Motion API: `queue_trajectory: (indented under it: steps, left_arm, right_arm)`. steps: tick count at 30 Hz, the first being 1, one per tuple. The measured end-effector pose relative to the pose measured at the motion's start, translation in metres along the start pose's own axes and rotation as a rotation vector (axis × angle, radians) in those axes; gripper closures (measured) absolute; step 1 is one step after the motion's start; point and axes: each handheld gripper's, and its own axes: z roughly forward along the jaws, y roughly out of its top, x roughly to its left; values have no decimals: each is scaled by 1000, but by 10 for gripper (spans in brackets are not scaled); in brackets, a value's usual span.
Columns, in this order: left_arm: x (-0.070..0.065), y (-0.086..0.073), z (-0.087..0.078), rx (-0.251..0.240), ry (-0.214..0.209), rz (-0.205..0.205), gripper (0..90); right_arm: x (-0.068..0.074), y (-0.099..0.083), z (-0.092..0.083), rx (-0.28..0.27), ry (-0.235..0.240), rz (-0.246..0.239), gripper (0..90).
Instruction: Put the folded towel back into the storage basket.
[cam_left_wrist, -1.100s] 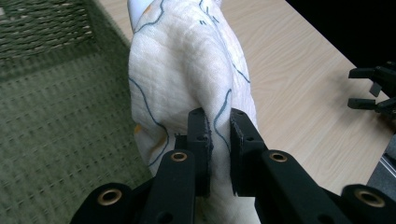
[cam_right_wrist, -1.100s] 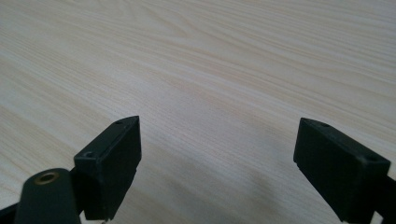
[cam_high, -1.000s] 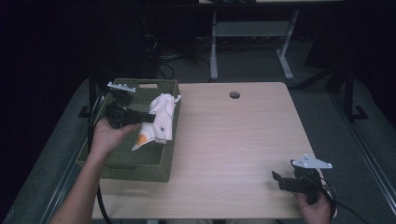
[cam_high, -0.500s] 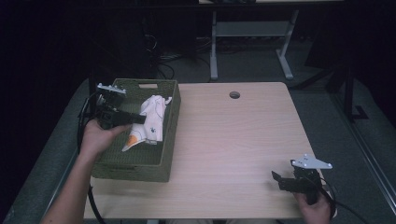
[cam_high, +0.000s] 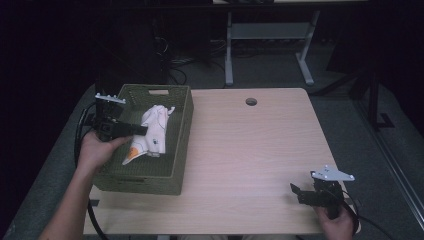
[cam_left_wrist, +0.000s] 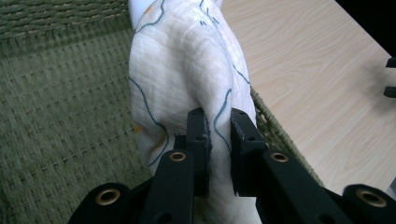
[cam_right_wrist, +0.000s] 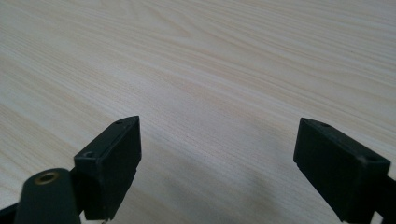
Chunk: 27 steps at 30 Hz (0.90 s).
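Note:
A white cloth (cam_high: 152, 131) with thin blue lines and orange patches hangs inside a green woven basket (cam_high: 172, 172) at the table's left. My left gripper (cam_high: 142, 131) reaches over the basket's left rim and is shut on a fold of that cloth (cam_left_wrist: 187, 79); its jaws (cam_left_wrist: 218, 135) pinch the fabric between them. My right gripper (cam_high: 296, 192) rests near the table's front right corner. In the right gripper view its jaws (cam_right_wrist: 219, 163) stand wide apart over bare wood with nothing between them.
The pale wooden table (cam_high: 250, 145) has a round cable hole (cam_high: 251, 101) near its far edge. Dark floor and a white metal desk frame (cam_high: 270, 35) lie beyond the table. Cables trail from both grippers.
My left gripper has carried the cloth leftward and slightly down inside the basket. The right gripper has stayed where it was.

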Motion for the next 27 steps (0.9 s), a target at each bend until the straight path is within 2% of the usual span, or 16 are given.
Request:
queue_trajectory:
  steps: [19,27]
  left_arm:
    - [10,-5,4,33,24,11,798]
    - [13,-4,10,46,15,14,796]
  right_arm:
    - [0,0,0,-1,-2,-10,148]
    - [0,0,0,1,-2,-9,148]
